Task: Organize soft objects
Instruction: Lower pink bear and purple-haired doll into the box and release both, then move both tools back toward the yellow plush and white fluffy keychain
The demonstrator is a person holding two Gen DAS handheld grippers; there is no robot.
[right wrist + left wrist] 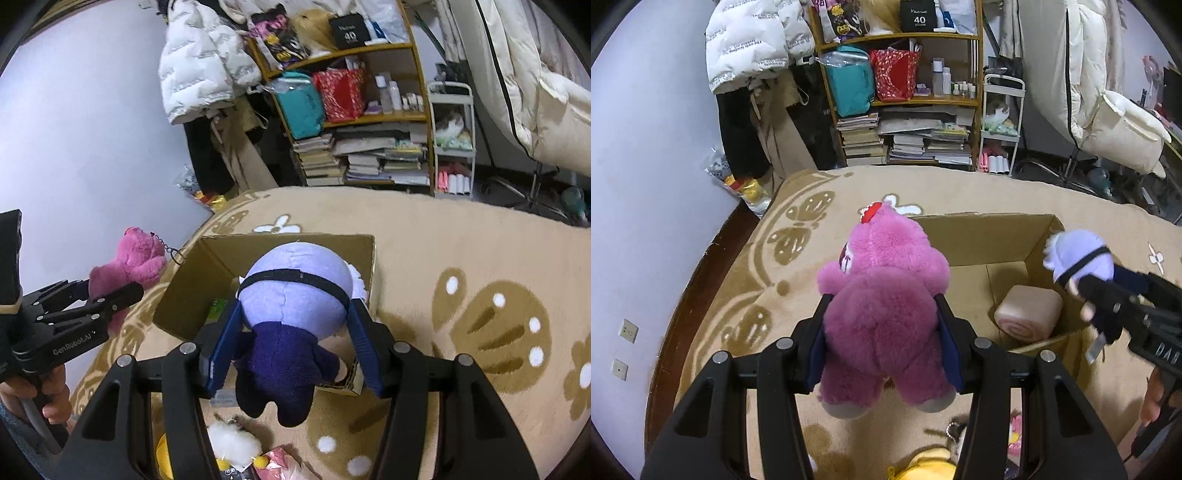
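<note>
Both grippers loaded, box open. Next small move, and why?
Probably carry the right gripper forward over the open cardboard box and release. Its lilac-headed plush doll in dark clothes already hangs at the near rim, closer than the left gripper's pink furry plush bear.

1. "GenRobot.AI": white lettering on the black body of the left gripper [110,297], right wrist view.
2. "40": white numeral on the black box [918,15] on the top shelf; smaller lines on it are illegible.
3. "DA", cut off: white letters on the right gripper [1108,295] body, left wrist view.
</note>
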